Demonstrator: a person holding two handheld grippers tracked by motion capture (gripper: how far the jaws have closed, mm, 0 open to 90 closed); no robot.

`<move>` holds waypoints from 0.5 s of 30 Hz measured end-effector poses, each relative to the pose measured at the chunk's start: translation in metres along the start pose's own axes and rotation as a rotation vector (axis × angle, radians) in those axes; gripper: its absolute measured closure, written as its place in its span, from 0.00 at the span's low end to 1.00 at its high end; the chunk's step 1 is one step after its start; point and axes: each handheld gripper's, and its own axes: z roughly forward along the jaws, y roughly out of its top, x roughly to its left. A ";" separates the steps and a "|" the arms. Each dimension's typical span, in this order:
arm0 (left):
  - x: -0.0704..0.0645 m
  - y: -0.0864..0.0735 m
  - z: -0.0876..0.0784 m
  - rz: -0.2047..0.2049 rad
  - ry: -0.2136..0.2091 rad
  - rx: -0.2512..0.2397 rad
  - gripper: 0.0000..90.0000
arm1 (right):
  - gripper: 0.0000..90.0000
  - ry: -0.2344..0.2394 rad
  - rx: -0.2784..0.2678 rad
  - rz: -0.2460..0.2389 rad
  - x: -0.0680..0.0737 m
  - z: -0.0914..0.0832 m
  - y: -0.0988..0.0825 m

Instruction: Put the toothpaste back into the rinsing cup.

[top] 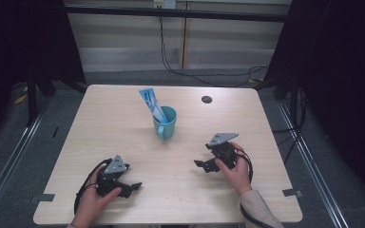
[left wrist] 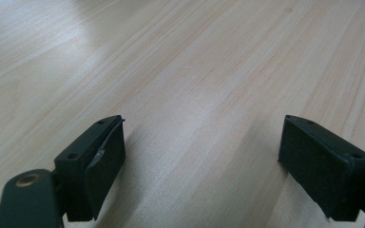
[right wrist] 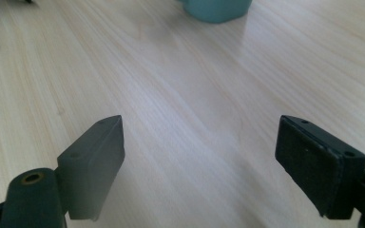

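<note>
A teal mug point(top: 166, 123) stands near the middle of the wooden table point(top: 123, 109), with a blue and white tube point(top: 150, 102) leaning out of it toward the far left. The mug's base point(right wrist: 217, 9) also appears at the top of the right gripper view. My left gripper point(top: 134, 186) rests low at the near left, held by a hand, its jaws wide apart over bare wood point(left wrist: 199, 142). My right gripper point(top: 200, 165) sits at the near right, pointing left, open with nothing between its jaws point(right wrist: 199, 142).
A small dark round hole point(top: 206, 99) marks the table's far right. Black frames and cables stand on the floor beyond the far edge. Grey tape tabs point(top: 292, 192) stick out at the near corners.
</note>
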 end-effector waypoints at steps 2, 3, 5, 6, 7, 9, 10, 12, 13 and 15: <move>0.000 0.000 0.000 0.000 0.001 0.000 0.17 | 0.18 -0.007 0.002 0.000 0.000 -0.001 -0.004; 0.000 0.000 0.000 0.000 0.001 0.000 0.17 | 0.18 -0.007 0.002 0.000 0.000 -0.001 -0.004; 0.000 0.000 0.000 0.000 0.000 0.000 0.17 | 0.18 -0.014 0.016 -0.009 0.000 -0.003 -0.008; 0.000 0.000 0.000 0.000 0.000 0.000 0.17 | 0.18 -0.024 0.034 -0.017 0.001 -0.003 -0.013; 0.000 0.000 0.000 0.000 0.000 0.000 0.17 | 0.18 -0.024 0.041 -0.024 0.001 -0.004 -0.015; 0.000 0.000 0.000 0.000 0.000 0.000 0.17 | 0.18 -0.027 0.043 -0.026 0.001 -0.005 -0.019; 0.000 0.000 0.000 0.000 0.000 0.000 0.17 | 0.18 -0.031 0.046 -0.028 0.001 -0.006 -0.022; 0.000 0.000 0.000 0.001 0.002 0.000 0.17 | 0.18 -0.031 0.057 -0.030 0.001 -0.007 -0.025; 0.000 0.000 0.000 0.001 0.002 0.000 0.17 | 0.18 -0.034 0.062 -0.031 0.001 -0.007 -0.026; 0.000 0.000 0.000 0.001 0.002 0.000 0.17 | 0.18 -0.039 0.067 -0.031 0.002 -0.009 -0.030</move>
